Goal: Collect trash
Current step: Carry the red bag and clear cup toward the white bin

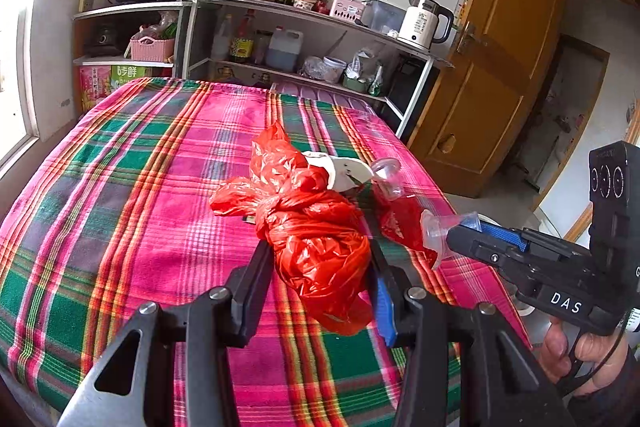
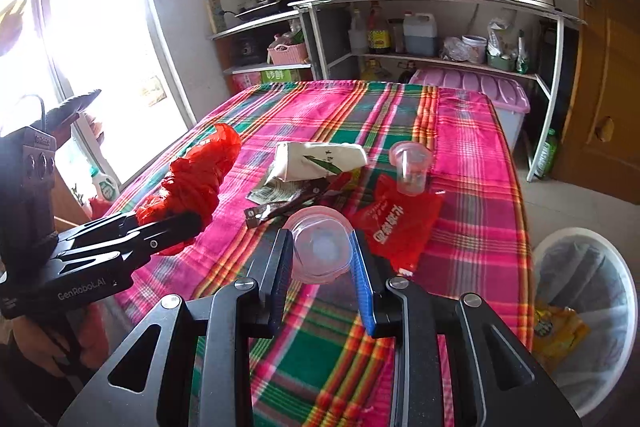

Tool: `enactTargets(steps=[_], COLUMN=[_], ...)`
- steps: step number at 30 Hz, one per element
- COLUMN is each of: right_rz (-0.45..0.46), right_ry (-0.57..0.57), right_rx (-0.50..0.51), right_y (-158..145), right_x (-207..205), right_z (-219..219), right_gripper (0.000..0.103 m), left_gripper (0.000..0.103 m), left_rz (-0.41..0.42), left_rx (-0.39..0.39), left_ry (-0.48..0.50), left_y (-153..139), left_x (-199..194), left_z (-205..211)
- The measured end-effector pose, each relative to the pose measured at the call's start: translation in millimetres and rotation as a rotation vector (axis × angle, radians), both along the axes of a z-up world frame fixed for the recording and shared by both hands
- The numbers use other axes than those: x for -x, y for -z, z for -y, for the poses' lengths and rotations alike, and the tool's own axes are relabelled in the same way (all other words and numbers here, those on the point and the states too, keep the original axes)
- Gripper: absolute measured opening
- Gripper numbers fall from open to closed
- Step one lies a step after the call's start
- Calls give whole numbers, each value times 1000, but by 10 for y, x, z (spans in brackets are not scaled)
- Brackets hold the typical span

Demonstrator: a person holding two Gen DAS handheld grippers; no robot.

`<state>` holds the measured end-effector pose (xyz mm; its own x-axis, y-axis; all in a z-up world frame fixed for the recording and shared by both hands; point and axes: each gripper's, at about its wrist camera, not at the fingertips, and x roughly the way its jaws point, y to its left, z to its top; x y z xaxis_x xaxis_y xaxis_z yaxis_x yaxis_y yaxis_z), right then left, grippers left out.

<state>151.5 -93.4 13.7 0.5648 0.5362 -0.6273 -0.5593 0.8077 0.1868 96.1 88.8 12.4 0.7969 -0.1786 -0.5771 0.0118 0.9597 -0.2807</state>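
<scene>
Left tongs (image 1: 320, 259) gripped the red plastic bag (image 1: 316, 227); right tongs (image 2: 322, 251) squeezed a clear cup (image 2: 320, 247), seemingly lifted above the desk (image 2: 480, 211).

Bench (image 2: 472, 187): covered in woven plaid cloth, matt, slightly fuzzy.
Red bag (image 1: 320, 243): thin crinkled plastic film, glossy, gripped in the left claw (image 1: 320, 291).
Clear cup (image 2: 320, 251): smooth transparent plastic, squeezed in the right claw (image 2: 320, 275).
Second cup (image 2: 410, 167), at 1 o'clock of it: same clear plastic.
Claw fingers (image 2: 276, 267): matt black plastic, ribbed blue pads.
Bin (image 2: 628, 291), at 4 o'clock: white plastic, filmy liner.
</scene>
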Motion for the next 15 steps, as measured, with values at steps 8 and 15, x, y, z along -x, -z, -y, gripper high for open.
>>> enactTargets(steps=[8,15], right_rz=[5,9], right_ry=[98,180], right_rx=[-36,-58], right_y=[-42,-55], right_x=[134,202], right_z=[521,929], right_gripper=[30,30], left_gripper=[47,47], left_rz=[14,23], left_rx=[-21,-32], left_ry=[93,180], left_y=[-115,-189], left_x=[-30,-132], left_z=[451,864])
